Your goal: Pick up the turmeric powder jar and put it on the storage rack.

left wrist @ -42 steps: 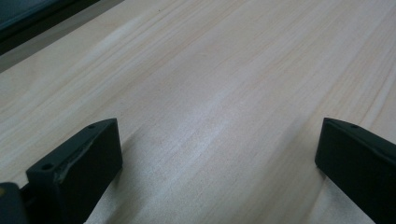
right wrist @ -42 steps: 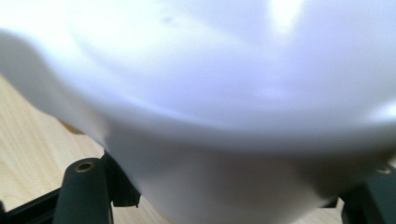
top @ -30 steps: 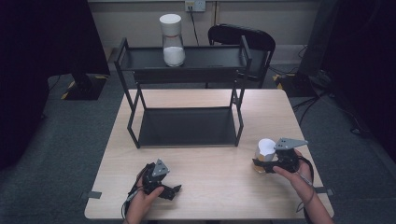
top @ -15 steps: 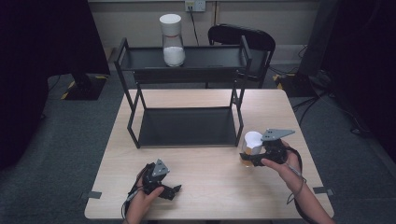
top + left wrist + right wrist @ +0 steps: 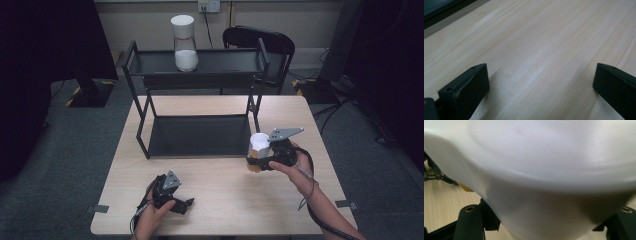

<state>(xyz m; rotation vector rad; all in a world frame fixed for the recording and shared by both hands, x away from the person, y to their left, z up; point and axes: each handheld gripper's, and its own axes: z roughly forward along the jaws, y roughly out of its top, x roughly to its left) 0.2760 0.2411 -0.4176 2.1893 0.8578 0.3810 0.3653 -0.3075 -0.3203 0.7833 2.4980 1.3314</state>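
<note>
A white container with a yellowish base hangs just above the wooden table, close to the front right leg of the black rack. My right gripper is shut on its lower part. In the right gripper view the container's white wall sits very close to the camera, with the right gripper clamped on it from both sides. My left gripper rests low near the table's front edge. Its jaws stand wide apart over bare wood in the left gripper view, so the left gripper is open and holds nothing.
The two-level black rack stands at the back half of the table. On its top shelf stands a tall white jar. A black chair is behind the table. Bare tabletop lies between the two hands.
My right gripper has carried the white container left and up, from near the table's right edge towards the rack's front right leg. The left gripper has stayed where it was.
</note>
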